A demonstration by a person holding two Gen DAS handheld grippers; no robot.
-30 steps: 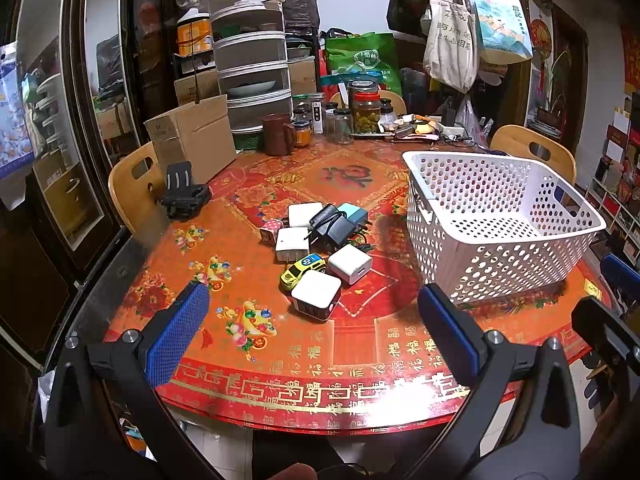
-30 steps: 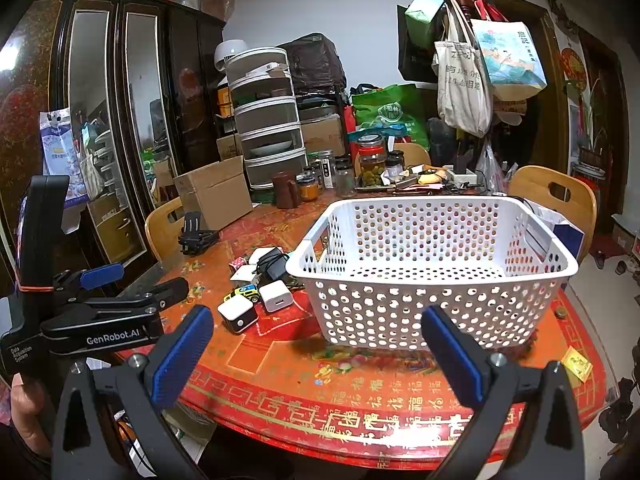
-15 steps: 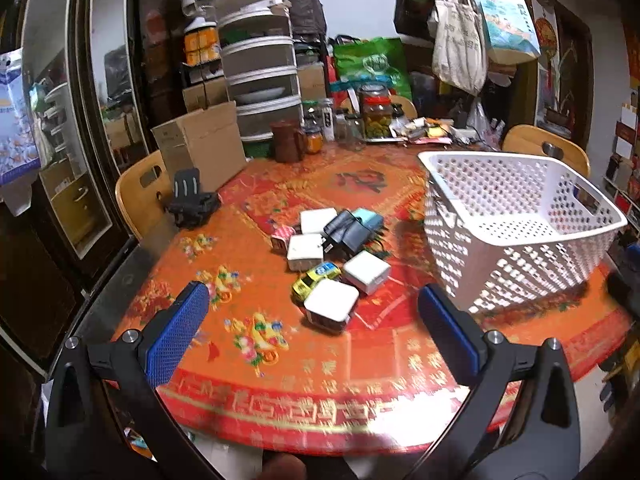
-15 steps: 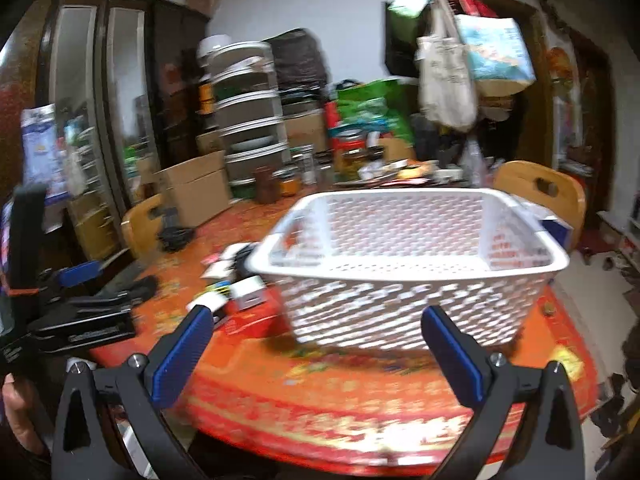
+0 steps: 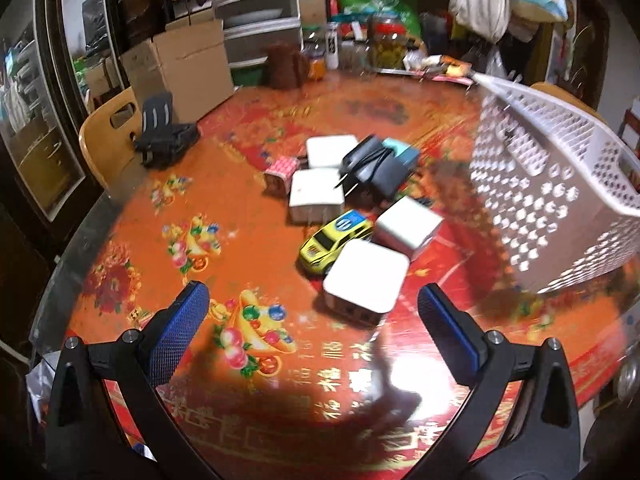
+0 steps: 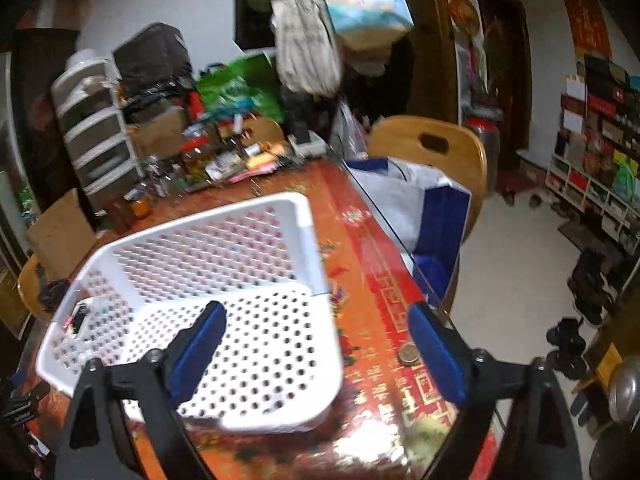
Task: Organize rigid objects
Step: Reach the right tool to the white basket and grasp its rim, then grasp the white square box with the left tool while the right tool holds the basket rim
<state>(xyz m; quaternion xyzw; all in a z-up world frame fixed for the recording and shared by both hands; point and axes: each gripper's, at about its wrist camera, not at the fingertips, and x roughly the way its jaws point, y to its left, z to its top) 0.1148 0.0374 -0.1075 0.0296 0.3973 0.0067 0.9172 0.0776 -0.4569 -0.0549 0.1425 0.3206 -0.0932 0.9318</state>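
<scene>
A cluster of small items lies on the red table (image 5: 248,360): several white charger blocks (image 5: 365,280), a yellow toy car (image 5: 334,240), black adapters (image 5: 374,168) and a small pink box (image 5: 280,170). My left gripper (image 5: 312,324) is open and empty, just in front of the nearest white block. The white perforated basket (image 5: 552,184) stands to the right; it also shows in the right wrist view (image 6: 208,280), empty. My right gripper (image 6: 316,344) is open and empty over the basket's right near corner.
A cardboard box (image 5: 180,64), a black holder (image 5: 160,136), jars (image 5: 384,44) and drawers (image 5: 256,12) stand at the table's far side. Wooden chairs (image 6: 432,148) sit around it. A coin (image 6: 409,355) lies near the right edge, beside a blue-white bag (image 6: 420,216).
My left gripper has moved forward and down toward the item cluster. My right gripper has swung right and tilted down over the basket's right side.
</scene>
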